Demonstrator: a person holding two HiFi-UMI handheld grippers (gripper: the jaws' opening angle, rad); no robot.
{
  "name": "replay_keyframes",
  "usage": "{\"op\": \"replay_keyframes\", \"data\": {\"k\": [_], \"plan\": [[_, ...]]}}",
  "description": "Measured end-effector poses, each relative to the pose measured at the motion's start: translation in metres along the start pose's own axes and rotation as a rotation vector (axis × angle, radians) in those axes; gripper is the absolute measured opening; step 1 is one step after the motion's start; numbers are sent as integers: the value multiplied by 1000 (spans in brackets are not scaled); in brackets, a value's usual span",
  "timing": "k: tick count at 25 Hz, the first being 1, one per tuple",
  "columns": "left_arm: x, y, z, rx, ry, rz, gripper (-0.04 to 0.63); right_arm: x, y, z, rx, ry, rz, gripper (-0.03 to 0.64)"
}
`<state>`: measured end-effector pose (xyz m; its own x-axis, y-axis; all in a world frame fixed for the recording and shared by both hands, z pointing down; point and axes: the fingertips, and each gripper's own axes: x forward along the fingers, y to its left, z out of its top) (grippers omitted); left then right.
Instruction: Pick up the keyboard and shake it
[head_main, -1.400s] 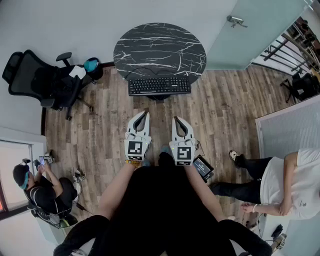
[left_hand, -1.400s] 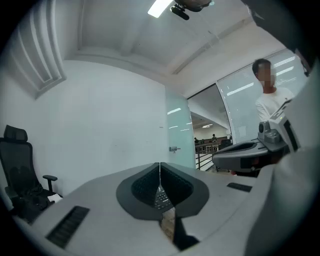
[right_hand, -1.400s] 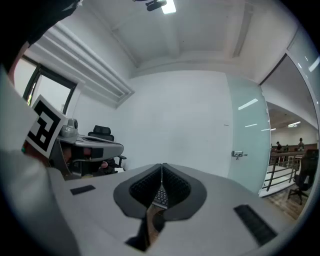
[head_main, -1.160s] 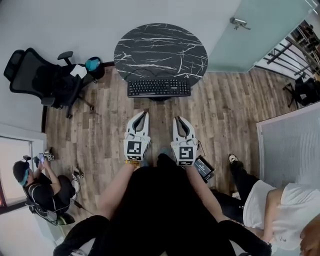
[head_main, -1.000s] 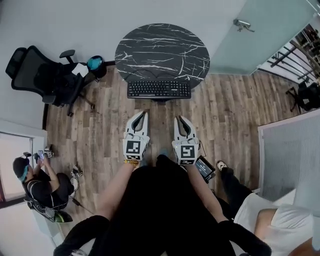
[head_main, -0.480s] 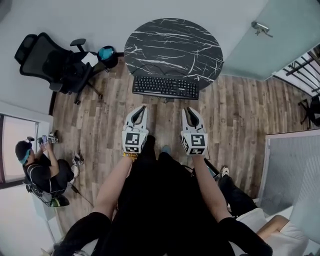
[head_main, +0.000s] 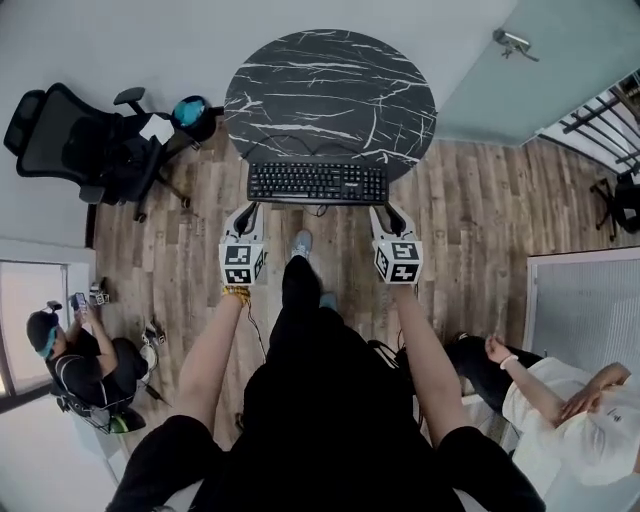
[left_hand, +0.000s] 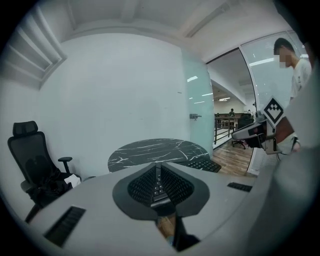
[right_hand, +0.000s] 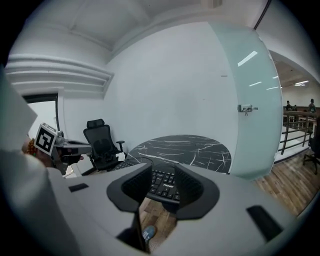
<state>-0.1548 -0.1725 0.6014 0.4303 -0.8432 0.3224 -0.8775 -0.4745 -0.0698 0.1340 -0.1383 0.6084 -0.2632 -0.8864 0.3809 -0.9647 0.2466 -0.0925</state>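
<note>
**A:** Fingers (left_hand: 142, 186) of the left gripper (head_main: 246, 208) are pressed together with nothing between them. The right gripper (head_main: 392, 212) has just been opening. Its jaws are spread, and the end of the keyboard (head_main: 317, 183) shows in the gap, not yet gripped.

**B:** Where does the keyboard lie?

**A:** Along the near edge of the round black table (head_main: 330, 80), with a gripper near each end. I'd call this the approach. Next the left jaws must open, then both close on the ends and lift.

**B:** Any writing?

**A:** One small white word on the keyboard's front, too blurred to read.
</note>
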Motion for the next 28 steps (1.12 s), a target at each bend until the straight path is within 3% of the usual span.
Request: {"op": "replay_keyframes", "data": {"k": [6,8,13,17,20,28], "plan": [[44,34,-45,-28,124,-27,30,43,-42,-34,78,119,-30,176],[53,43,-63,-56,179,-36,96,55,-54,-49,112,167,-32,200],[76,69,-96,-161,281,-59,181,83,-77,-77,223,246,0,222],[97,68,-113,-235,350,-157,255,109,-90,-92,308,291,37,236],[111,65,-117,-250,379,-200,262,121,-99,-102,346,323,41,254],[143,84,-124,-388,406,-165,270,137,-106,-118,418,382,62,263]]}}
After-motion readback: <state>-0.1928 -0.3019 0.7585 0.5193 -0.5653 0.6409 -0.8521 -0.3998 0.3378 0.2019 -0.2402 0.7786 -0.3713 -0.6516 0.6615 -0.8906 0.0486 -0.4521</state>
